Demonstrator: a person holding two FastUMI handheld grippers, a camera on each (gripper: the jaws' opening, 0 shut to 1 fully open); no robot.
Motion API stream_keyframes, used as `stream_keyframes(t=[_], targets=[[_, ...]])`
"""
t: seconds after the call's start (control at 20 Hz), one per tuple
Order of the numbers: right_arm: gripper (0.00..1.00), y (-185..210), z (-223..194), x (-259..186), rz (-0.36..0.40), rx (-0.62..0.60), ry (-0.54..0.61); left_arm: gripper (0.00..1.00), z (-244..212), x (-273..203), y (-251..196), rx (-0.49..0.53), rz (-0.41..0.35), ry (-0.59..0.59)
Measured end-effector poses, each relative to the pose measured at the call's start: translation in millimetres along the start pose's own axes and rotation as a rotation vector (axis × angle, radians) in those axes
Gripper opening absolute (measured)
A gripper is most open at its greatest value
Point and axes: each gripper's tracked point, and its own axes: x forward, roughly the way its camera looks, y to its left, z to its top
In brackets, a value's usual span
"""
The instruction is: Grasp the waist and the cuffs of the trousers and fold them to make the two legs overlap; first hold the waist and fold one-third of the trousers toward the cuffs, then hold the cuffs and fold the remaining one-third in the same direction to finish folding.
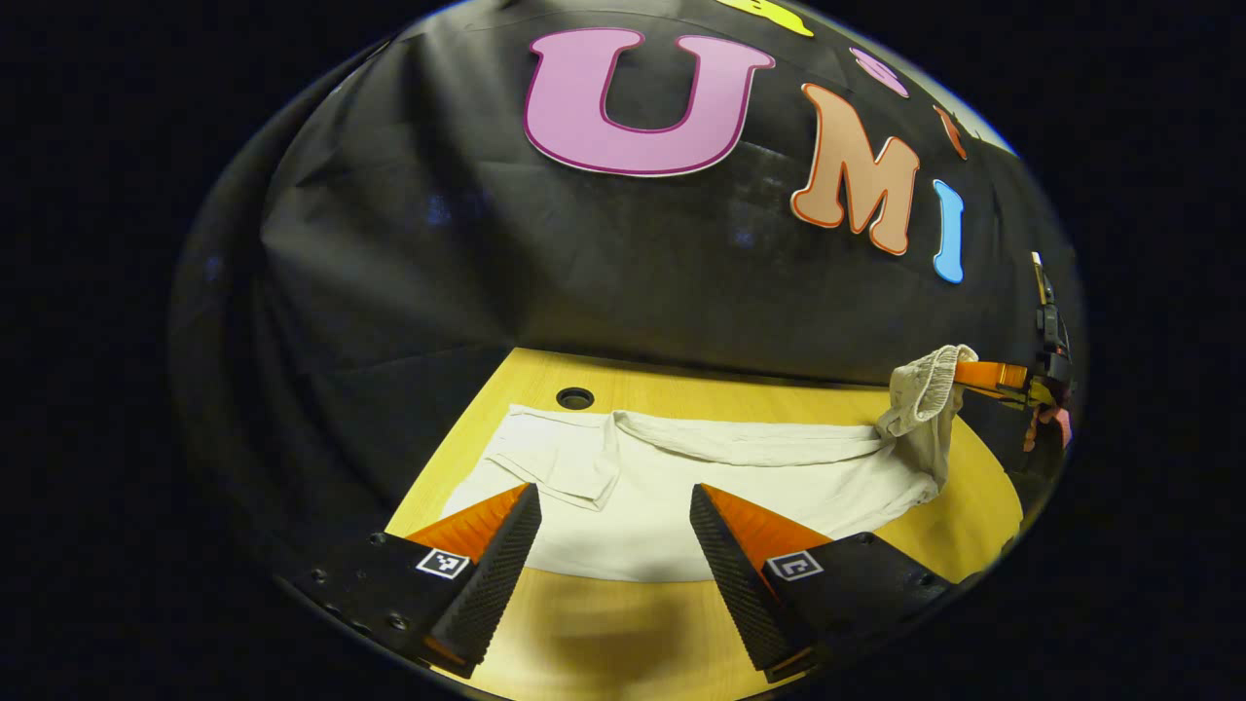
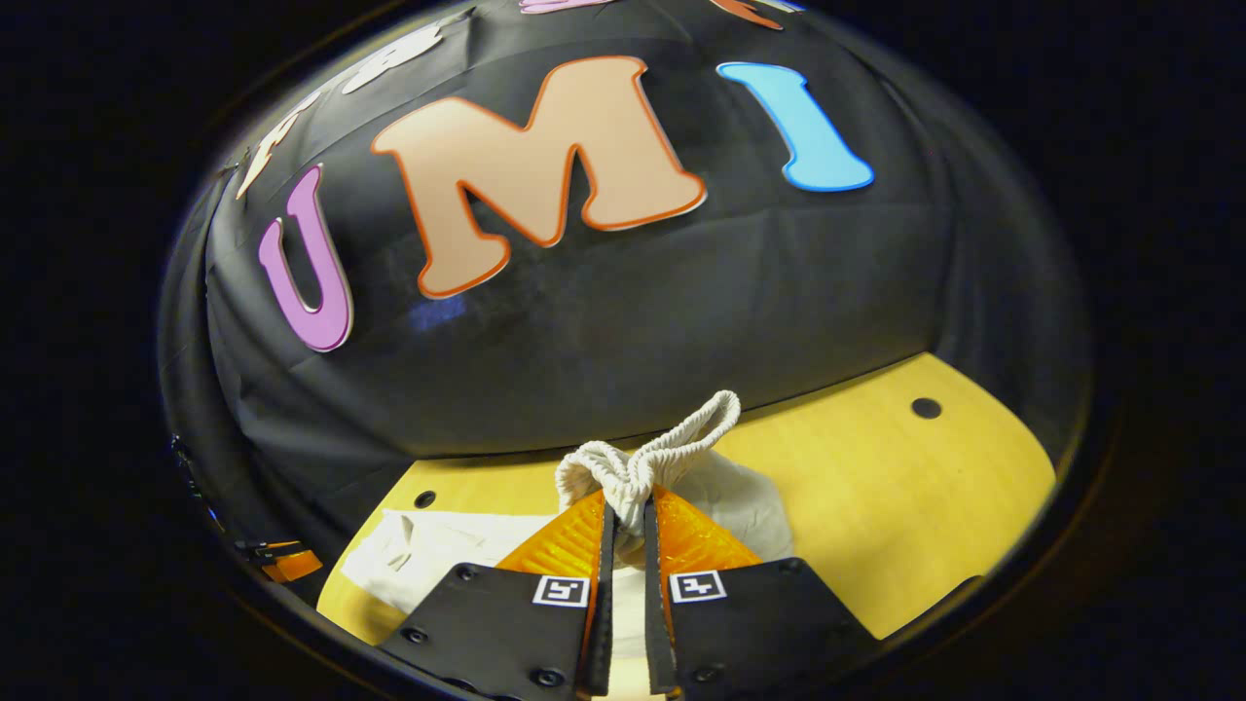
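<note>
While my right gripper [image 2: 623, 521] pinches the ribbed waist [image 2: 647, 458] tight and holds it lifted off the table [image 2: 876, 506], the trousers [image 1: 701, 477] lie flat w/ legs spread; my left gripper [image 1: 613, 511] hovers wide open, holding nothing, just above the cloth.

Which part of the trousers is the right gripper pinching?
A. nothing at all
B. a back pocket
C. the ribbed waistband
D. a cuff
C: the right gripper is shut on the bunched, ribbed waistband of the trousers, lifting it off the table.
</note>
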Motion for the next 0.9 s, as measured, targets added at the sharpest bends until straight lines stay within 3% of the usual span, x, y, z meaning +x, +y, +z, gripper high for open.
stream_keyframes(t=[0.25, 0.3, 0.4, 0.55, 0.6, 0.65, 0.75, 0.9], targets=[[0.16, 55.6, -63.0, 27.6, 0.068, -0.103, 0.095, 0.94, -4.8, 17.5, 33.3, -0.003, 0.018, 0.002], [0.21, 57.5, -75.4, 28.0, 0.083, -0.130, 0.119, 0.94, -7.1, 21.8, 37.8, -0.010, 0.019, 0.003], [0.16, 62.1, -99.1, 30.6, 0.099, -0.185, 0.167, 0.94, -15.4, 29.9, 47.6, -0.021, 0.027, 0.012], [0.20, 73.8, -125.7, 38.6, 0.129, -0.233, 0.234, 0.94, -28.8, 44.7, 61.3, -0.037, 0.039, 0.035], [0.28, 73.6, -125.4, 37.7, 0.141, -0.241, 0.248, 0.95, -35.2, 49.2, 65.4, -0.041, 0.042, 0.045], [0.44, 72.7, -124.3, 36.3, 0.150, -0.252, 0.255, 0.95, -39.3, 53.6, 69.2, -0.044, 0.043, 0.051], [0.49, 69.1, -120.4, 30.3, 0.164, -0.270, 0.265, 0.95, -47.7, 62.8, 78.7, -0.042, 0.066, 0.068], [0.99, 67.2, -119.4, 13.3, 0.138, -0.302, 0.240, 0.94, -59.3, 74.7, 93.7, -0.029, 0.094, 0.089]])
